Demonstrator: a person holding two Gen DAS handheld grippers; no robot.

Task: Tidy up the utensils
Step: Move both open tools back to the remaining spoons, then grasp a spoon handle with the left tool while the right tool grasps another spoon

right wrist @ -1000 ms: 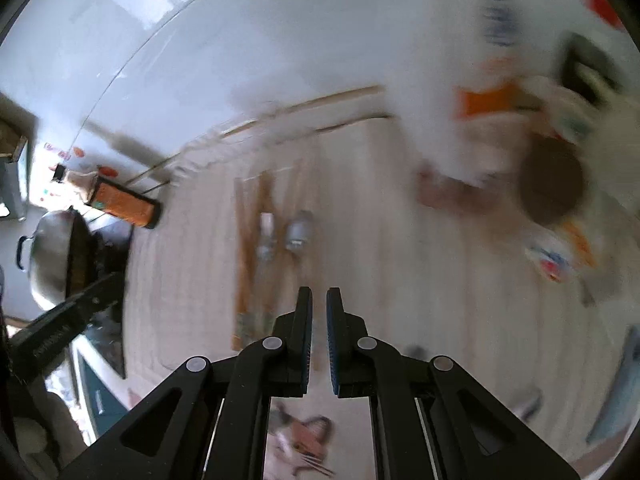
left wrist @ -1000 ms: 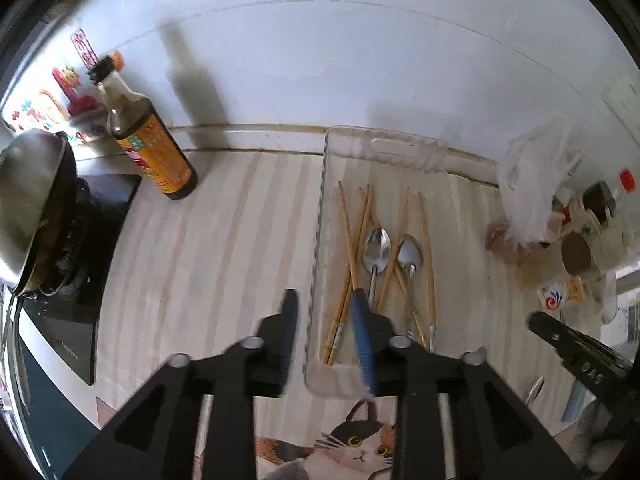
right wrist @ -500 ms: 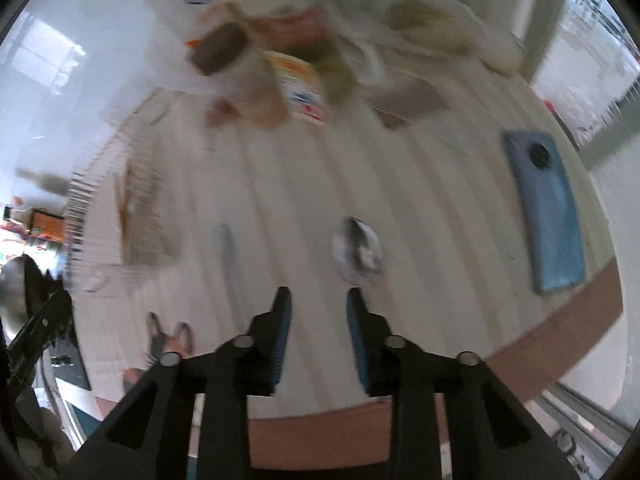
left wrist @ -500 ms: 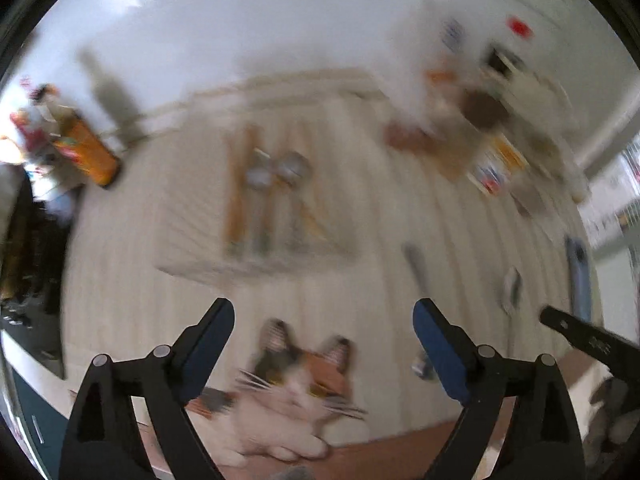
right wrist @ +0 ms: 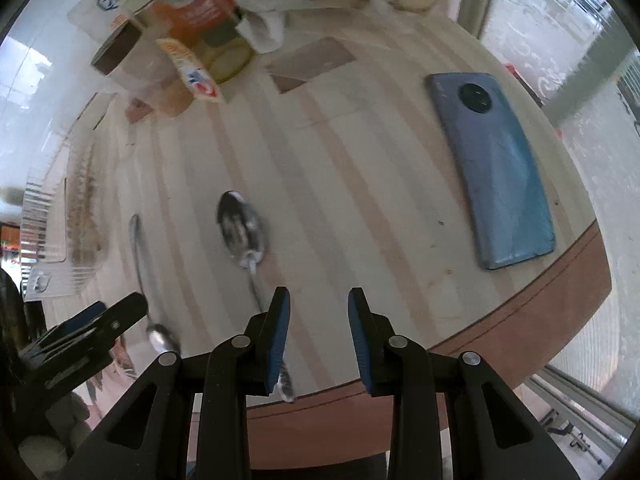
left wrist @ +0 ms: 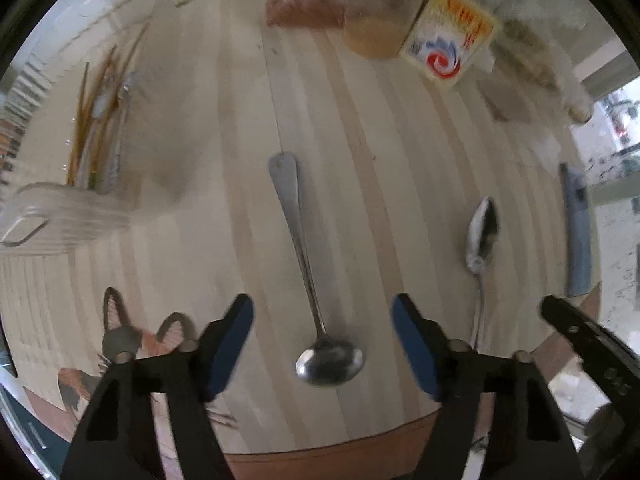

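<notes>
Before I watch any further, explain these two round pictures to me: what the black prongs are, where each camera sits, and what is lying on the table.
No robot here: a person holds a two-finger gripper in each hand, each with a fisheye camera looking along its fingers. One picture comes from the left gripper, one from the right gripper. On the striped table lie two loose spoons: one spoon sits between the left jaws, which are closing, untouched yet. The other spoon lies ahead of the right jaws. A clear tray holds chopsticks, and a blue phone lies aside. Neither gripper holds anything.
</notes>
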